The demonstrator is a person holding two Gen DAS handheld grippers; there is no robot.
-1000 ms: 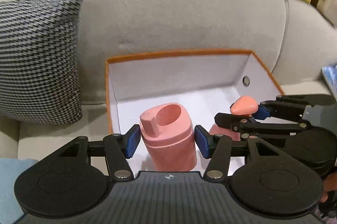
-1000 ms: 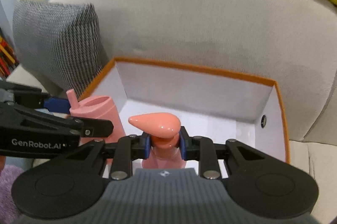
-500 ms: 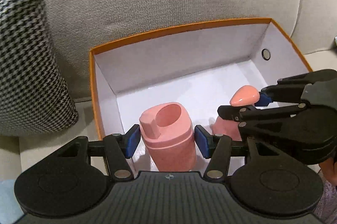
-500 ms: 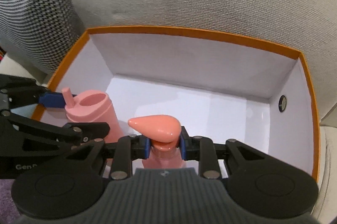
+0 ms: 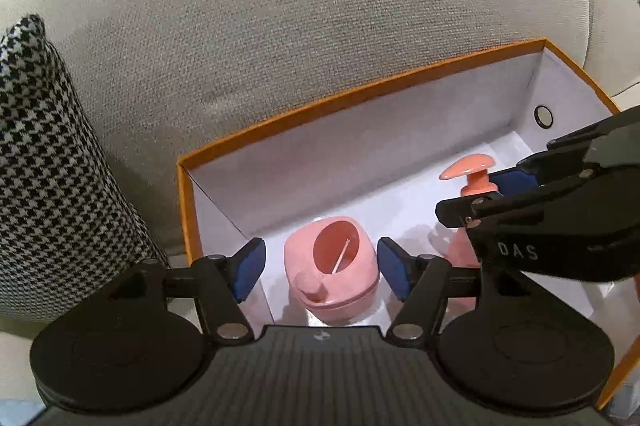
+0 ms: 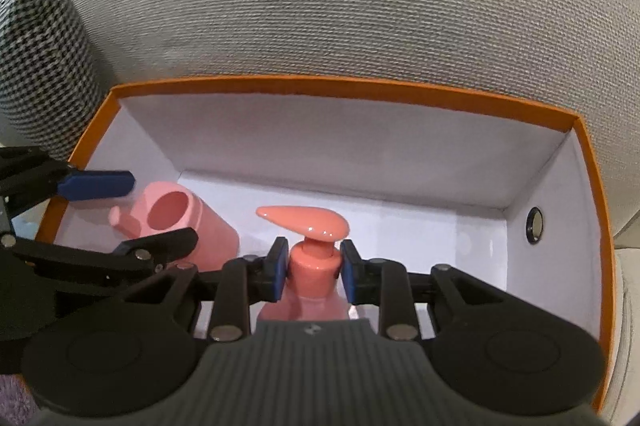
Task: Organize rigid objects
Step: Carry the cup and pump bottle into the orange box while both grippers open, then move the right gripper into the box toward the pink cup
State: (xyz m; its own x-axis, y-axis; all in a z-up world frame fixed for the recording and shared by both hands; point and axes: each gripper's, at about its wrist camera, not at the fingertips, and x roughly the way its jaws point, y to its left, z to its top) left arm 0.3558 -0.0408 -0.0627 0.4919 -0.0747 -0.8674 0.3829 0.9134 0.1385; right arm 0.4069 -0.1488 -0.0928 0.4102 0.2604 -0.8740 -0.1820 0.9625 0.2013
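I have both grippers down inside the box, an orange-rimmed carton with white walls that sits on the sofa seat against the backrest.

My left gripper has just been opening. Its blue pads now stand clear of the cup on both sides, with a visible gap at each pad, so it has hold of nothing. The cup is between the jaws, pink, mouth up, and in the right wrist view it leans toward the box's left wall. It sits in the left near corner of the box, on the floor as far as I can tell.

My right gripper is nearly closed, and its pads sit against the collar of the pump bottle, just under the pump head, one on each side. The bottle is upright, its spout pointing toward the box's left wall. It stands about mid-box, right of the cup and near the front wall. I cannot tell whether its base touches the box floor, since the gripper body hides it.

In the left wrist view the right gripper reaches in from the box's right side, with the bottle in its jaws.

A houndstooth cushion leans on the sofa just left of the box. A round metal eyelet shows in the box's right wall.
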